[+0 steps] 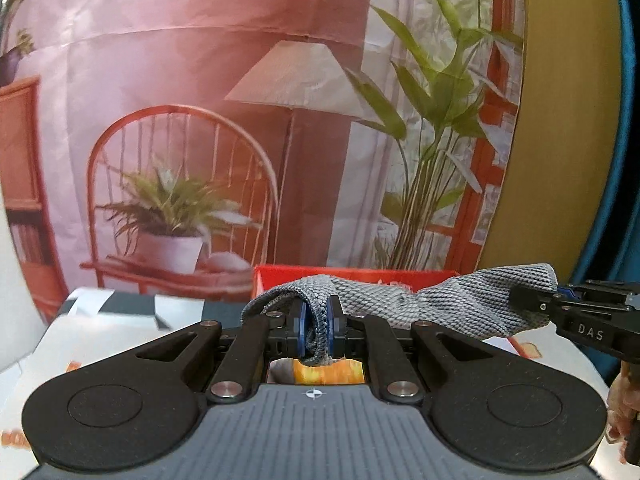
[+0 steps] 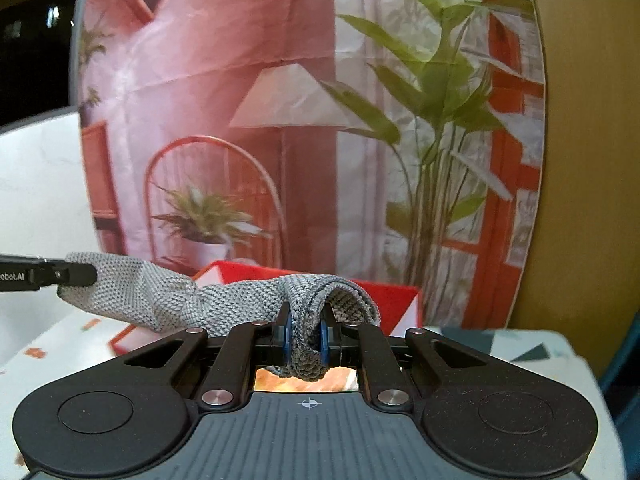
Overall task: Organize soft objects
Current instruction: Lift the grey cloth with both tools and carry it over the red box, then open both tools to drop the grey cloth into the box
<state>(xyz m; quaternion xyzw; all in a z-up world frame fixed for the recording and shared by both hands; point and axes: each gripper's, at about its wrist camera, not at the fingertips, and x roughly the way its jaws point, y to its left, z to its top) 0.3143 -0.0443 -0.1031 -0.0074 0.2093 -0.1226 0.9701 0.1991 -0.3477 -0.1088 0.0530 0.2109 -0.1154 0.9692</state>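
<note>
A grey knitted cloth (image 1: pixel 452 300) hangs stretched between both grippers above the table. My left gripper (image 1: pixel 317 326) is shut on one bunched end of it. My right gripper (image 2: pixel 306 336) is shut on the other bunched end of the cloth (image 2: pixel 176 300). The right gripper also shows at the right edge of the left wrist view (image 1: pixel 536 300), and the left gripper at the left edge of the right wrist view (image 2: pixel 76 274). A red box (image 1: pixel 360 274) sits just behind the cloth; it also shows in the right wrist view (image 2: pixel 394 300).
A printed backdrop (image 1: pixel 224 120) of a room with chair, lamp and plants stands close behind the box. A yellow panel (image 1: pixel 560 160) stands at the right. The white table (image 1: pixel 100 332) carries black and orange patterned patches.
</note>
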